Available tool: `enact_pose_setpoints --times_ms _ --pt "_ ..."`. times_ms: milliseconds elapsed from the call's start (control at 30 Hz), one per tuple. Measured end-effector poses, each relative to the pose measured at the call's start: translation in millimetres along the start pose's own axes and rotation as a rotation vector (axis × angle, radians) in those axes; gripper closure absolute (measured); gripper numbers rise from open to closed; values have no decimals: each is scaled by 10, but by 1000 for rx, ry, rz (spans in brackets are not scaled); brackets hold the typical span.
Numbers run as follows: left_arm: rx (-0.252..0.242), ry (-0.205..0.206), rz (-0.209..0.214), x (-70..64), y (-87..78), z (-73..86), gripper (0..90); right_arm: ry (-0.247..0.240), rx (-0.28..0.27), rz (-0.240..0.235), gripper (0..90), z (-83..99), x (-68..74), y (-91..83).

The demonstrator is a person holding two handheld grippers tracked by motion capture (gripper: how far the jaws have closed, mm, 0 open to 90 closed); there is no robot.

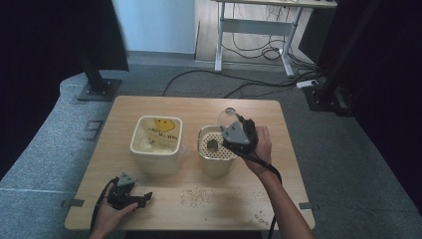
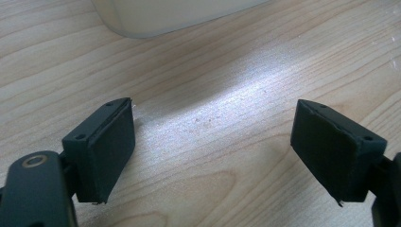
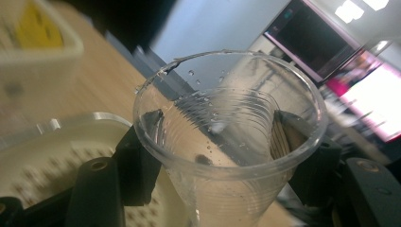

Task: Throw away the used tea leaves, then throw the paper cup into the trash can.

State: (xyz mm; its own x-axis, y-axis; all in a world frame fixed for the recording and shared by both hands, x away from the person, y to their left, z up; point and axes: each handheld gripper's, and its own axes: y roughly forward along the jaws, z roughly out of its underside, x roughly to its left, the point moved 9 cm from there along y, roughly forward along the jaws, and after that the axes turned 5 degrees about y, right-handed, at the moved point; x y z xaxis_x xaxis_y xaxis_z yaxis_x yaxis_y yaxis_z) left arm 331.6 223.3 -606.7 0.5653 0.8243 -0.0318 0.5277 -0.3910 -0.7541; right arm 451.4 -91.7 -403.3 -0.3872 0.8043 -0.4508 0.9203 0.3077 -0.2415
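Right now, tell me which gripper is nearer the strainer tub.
Right. The right gripper holds a clear cup over the strainer tub. The left gripper rests open on the table near its front left corner, beyond the other tub.

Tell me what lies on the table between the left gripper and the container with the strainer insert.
In the high view, a scatter of small crumbs lies on the table between the left gripper and the strainer container; otherwise bare wood.

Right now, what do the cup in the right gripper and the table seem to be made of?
The cup looks like thin clear plastic: see-through, ribbed wall, water drops inside. The table looks like wood or wood laminate, with pale grain lines and a soft sheen.
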Motion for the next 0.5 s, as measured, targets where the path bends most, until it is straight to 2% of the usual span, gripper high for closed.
enact_pose_setpoints --times_ms 33,100,233,333,367,400,500 --pt "0 -1 1 -2 0 -2 148 67 -10 -17 360 -25 -21 -10" --pt "-1 -4 1 -5 3 -7 148 170 -31 -54 361 -84 -44 -29" --pt "-1 -5 1 2 10 -12 148 290 -64 -112 360 -212 -17 -46" --pt "-3 -6 3 -7 6 -11 148 342 -78 -165 359 -306 92 -14" --pt "-3 -5 4 -9 3 -12 148 358 -81 -191 359 -352 169 15" --pt "-4 -4 6 -12 -3 -15 148 363 -81 -206 357 -379 219 37" --pt "-8 -4 9 -17 -11 -21 148 364 -74 -278 353 -532 485 145"
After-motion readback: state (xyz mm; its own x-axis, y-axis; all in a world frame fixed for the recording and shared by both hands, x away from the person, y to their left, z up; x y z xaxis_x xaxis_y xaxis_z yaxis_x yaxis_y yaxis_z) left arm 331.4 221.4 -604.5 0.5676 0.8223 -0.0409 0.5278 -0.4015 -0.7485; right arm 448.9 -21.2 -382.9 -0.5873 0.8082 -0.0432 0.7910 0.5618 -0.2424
